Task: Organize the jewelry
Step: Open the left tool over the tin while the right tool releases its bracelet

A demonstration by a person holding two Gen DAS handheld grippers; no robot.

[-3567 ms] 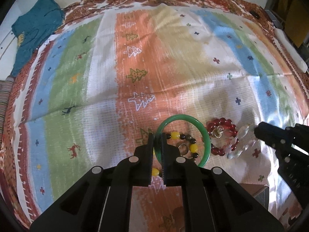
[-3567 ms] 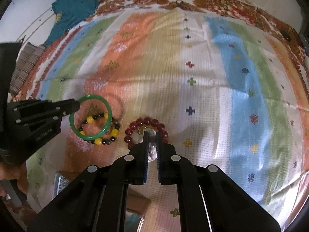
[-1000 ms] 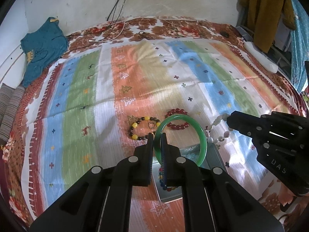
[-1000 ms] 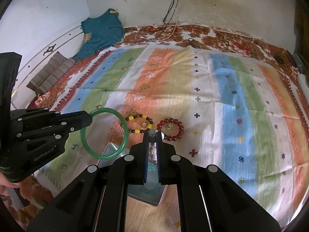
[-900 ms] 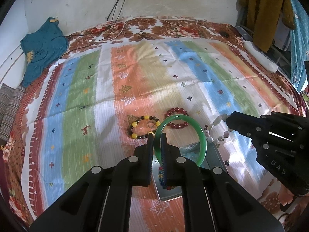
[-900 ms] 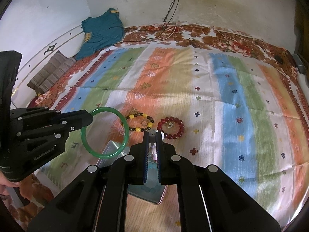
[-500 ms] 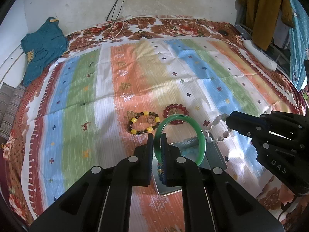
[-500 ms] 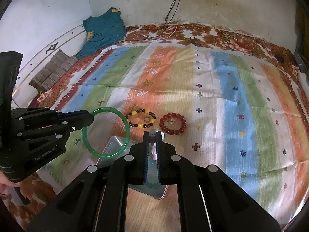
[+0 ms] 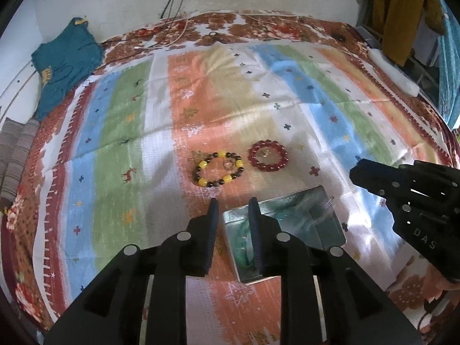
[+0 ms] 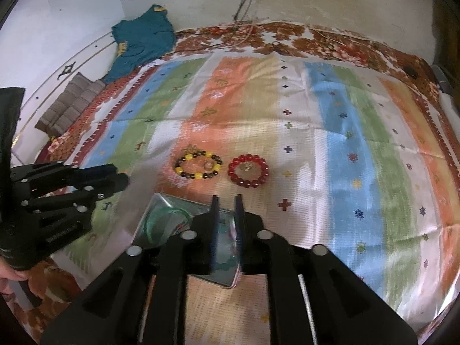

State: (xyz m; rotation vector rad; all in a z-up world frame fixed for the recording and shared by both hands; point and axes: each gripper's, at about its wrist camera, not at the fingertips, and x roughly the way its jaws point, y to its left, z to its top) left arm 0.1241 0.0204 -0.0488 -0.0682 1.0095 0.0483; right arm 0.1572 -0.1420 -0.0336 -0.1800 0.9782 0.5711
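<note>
Green bangle (image 10: 165, 224) in tin (image 10: 149, 215) clear only right view (left blurred); both hand-held grippers apart.

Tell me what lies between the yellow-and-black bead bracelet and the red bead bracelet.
Only bare striped cloth. In both wrist views the yellow-and-black bracelet and the red bracelet lie side by side, apart, with nothing in the gap.

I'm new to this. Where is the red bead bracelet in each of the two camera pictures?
Left wrist view: red bead bracelet right of centre, beyond the metal tin.
Right wrist view: red bead bracelet near centre.
Shared landmark: yellow and dark bead bracelet, lying just left of it.
</note>
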